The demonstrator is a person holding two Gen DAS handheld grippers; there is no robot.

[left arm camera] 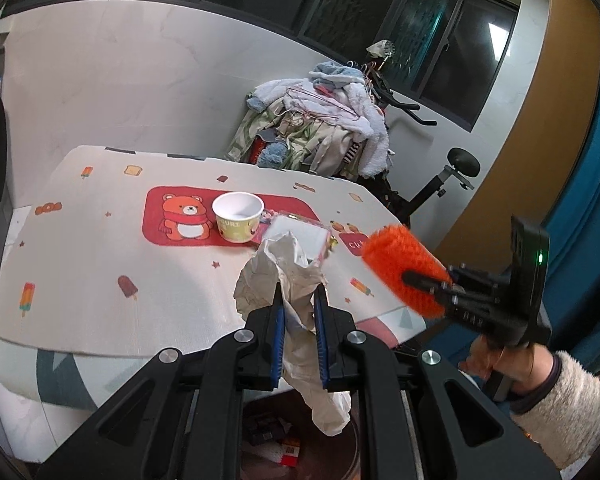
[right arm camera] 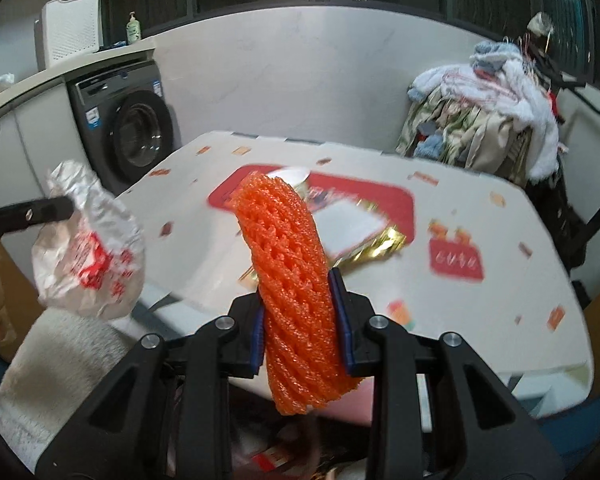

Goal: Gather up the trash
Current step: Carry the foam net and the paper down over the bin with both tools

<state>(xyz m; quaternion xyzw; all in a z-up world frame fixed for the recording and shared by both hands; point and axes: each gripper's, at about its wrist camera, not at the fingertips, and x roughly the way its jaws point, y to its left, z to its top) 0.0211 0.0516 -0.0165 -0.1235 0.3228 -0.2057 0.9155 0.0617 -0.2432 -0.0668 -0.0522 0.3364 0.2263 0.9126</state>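
My left gripper is shut on a crumpled white plastic bag, which hangs down between the fingers above a bin with trash in it. In the right wrist view the same bag shows red print, pinched by the left gripper. My right gripper is shut on an orange foam net sleeve, held upright near the table's front edge. That sleeve and the right gripper also show at the right of the left wrist view.
On the table a red bear mat bears a paper yogurt cup and a white packet with a gold wrapper. A washing machine stands left; a clothes pile and exercise bike stand behind.
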